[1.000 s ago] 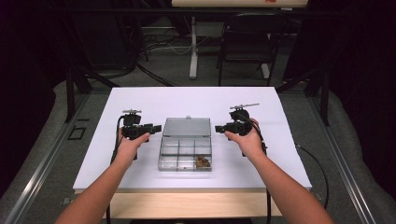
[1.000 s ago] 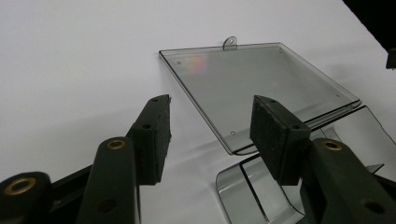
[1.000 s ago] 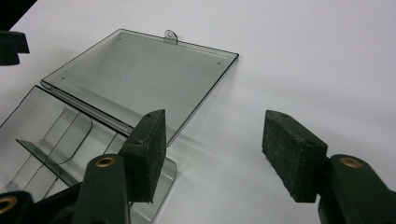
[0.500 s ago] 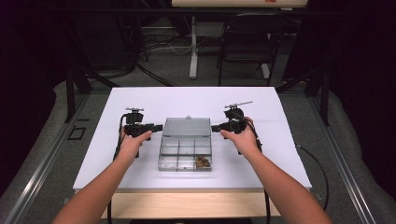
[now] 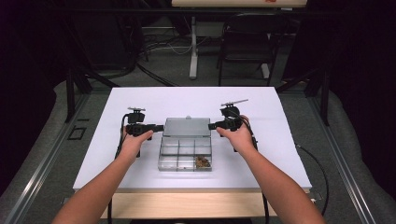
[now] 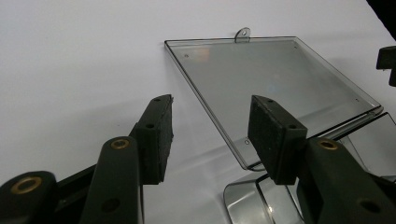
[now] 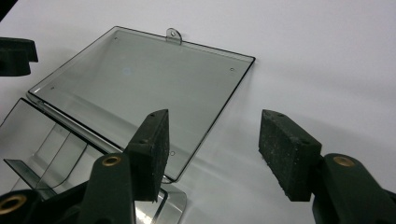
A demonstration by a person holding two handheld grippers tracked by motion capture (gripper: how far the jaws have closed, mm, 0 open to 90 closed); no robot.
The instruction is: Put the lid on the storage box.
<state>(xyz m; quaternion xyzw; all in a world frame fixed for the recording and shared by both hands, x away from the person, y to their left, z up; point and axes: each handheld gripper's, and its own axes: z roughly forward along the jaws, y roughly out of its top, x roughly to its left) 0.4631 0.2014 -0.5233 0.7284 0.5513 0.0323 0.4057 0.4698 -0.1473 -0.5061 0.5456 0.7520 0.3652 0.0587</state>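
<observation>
clear plastic compartment box [image 5: 185, 151] sits mid tabletop [image 5: 280, 140], lid [image 5: 186, 126] swung fully open and lying flat on the far side of the box, hanging tab at the lid's far edge. small brown items [image 5: 201, 162] in the box's near right compartment; the other compartments look bare.

left gripper [image 5: 158, 127] at the lid's left edge, held in the person's left hand [image 5: 136, 142]. its jaws stand apart and have just been closing a little; in the left gripper view the lid's near left corner lies between and beyond the pads [image 6: 161, 137], no contact seen.

right gripper [image 5: 213, 125] at the lid's right edge, in the right hand [image 5: 239, 136]. jaws wide apart, also just narrowing slightly; in the right gripper view the lid's corner edge lies between the pads [image 7: 287, 151], not pinched.
</observation>
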